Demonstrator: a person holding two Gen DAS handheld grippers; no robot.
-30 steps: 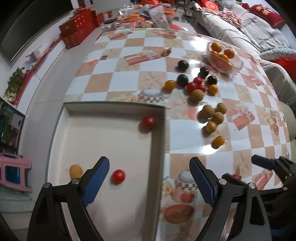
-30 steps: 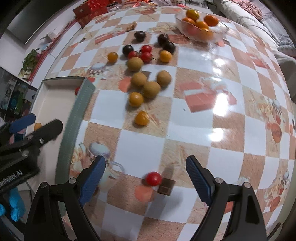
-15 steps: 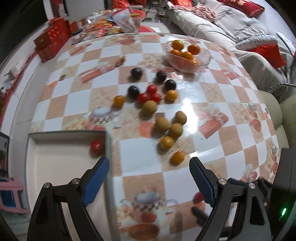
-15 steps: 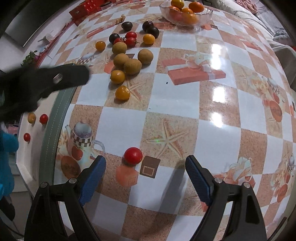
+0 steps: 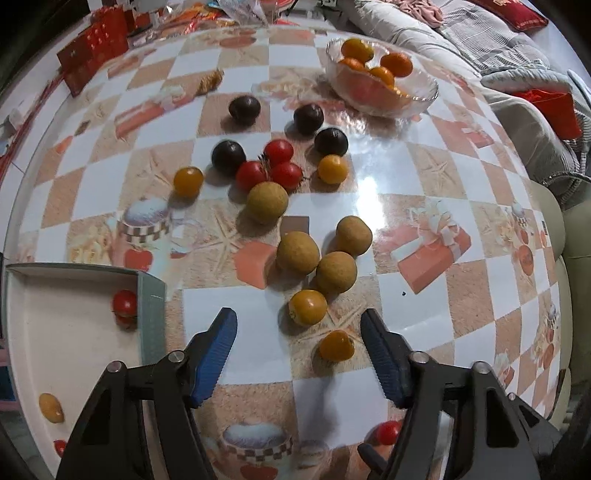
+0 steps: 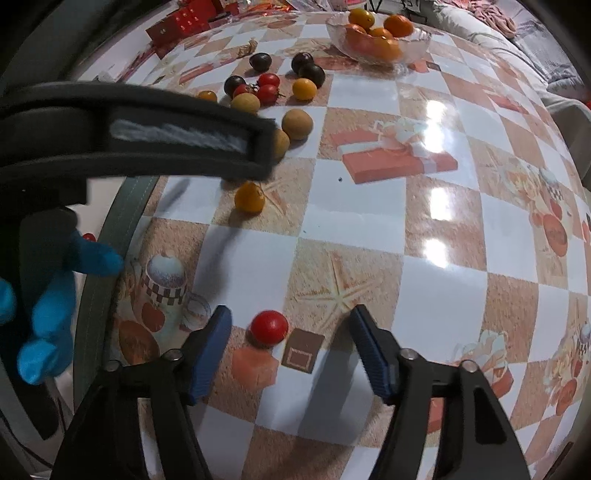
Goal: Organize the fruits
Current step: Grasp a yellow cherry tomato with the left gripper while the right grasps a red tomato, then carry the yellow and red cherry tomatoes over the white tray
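Loose fruit lies on the checkered table: dark plums point(image 5: 228, 156), red cherry tomatoes point(image 5: 279, 151), brown longans point(image 5: 297, 252) and yellow tomatoes. My left gripper point(image 5: 298, 345) is open, with a small orange tomato point(image 5: 335, 345) between its fingers and a yellow one point(image 5: 307, 307) just ahead. My right gripper point(image 6: 289, 345) is open, with a red cherry tomato point(image 6: 269, 327) between its fingers on the table. The white tray point(image 5: 55, 332) at left holds a red tomato point(image 5: 125, 301) and a yellow one point(image 5: 51, 407). The left gripper's body crosses the right wrist view point(image 6: 147, 129).
A glass bowl point(image 5: 384, 88) of oranges point(image 6: 398, 25) stands at the far side. Red boxes point(image 5: 92, 51) and packets sit at the table's far left edge. A sofa point(image 5: 517, 55) lies beyond the right edge. A blue-gloved hand point(image 6: 48, 295) shows at left.
My left gripper swung right from over the tray to the loose fruit on the table. My right gripper moved forward, bringing the red cherry tomato between its fingers.
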